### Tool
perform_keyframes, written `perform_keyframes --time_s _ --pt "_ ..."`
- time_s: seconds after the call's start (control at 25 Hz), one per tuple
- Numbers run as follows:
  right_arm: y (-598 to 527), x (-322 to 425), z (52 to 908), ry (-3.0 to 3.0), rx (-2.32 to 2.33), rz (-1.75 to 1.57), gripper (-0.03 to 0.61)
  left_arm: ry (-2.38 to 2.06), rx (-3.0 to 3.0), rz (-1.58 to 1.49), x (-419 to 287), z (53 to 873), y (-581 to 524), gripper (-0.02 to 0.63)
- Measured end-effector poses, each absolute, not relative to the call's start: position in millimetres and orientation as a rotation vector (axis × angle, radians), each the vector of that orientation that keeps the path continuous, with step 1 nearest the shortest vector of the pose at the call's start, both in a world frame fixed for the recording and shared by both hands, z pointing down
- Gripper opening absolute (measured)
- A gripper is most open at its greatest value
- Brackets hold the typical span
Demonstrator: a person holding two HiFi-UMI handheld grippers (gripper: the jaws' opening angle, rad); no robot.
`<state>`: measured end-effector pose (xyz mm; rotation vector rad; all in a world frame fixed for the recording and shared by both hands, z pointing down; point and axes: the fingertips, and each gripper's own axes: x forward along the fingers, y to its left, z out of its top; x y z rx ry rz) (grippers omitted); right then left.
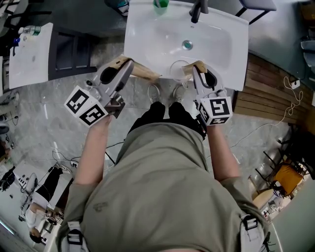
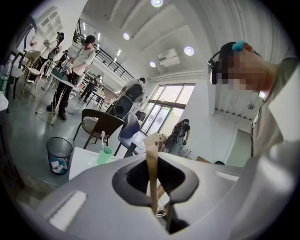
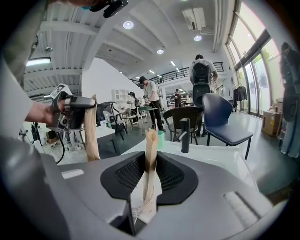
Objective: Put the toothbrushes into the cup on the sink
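Note:
The white sink (image 1: pixel 142 29) lies ahead of me. A green cup (image 1: pixel 160 5) stands at the sink's far rim, left of the black faucet (image 1: pixel 197 10). In the left gripper view the green cup (image 2: pixel 104 154) holds one pale toothbrush (image 2: pixel 102 138) upright. My left gripper (image 1: pixel 152 77) hovers at the sink's near edge, its tan fingers pressed together and empty. My right gripper (image 1: pixel 189 69) sits beside it at the same edge, also shut with nothing in it. The right gripper view shows the cup (image 3: pixel 161 138) just behind the right gripper's (image 3: pixel 151 133) tips. No loose toothbrush shows anywhere.
A white table (image 1: pixel 29 54) stands left of the sink, wooden boards (image 1: pixel 266 93) to its right, and cables trail over the floor. A mesh waste bin (image 2: pixel 59 154), chairs (image 3: pixel 222 119) and several people are in the room beyond.

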<state>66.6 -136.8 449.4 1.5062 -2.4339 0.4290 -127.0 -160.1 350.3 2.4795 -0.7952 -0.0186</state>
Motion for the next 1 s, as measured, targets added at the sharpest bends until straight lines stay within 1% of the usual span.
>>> perform_keyframes --time_s 0.24,0.4,1.0 --pt "-137 70 450 -2.449 1.498 0.467 0.071 -0.780 2.485 -0.027 -121 350 -164 0.014" --pt "-136 70 452 -2.460 1.472 0.488 0.112 -0.776 2.488 -0.030 -118 349 -166 0.014" --pt "-133 100 441 -2.482 1.543 0.551 0.114 -0.786 2.490 -0.036 -107 347 -166 0.014"
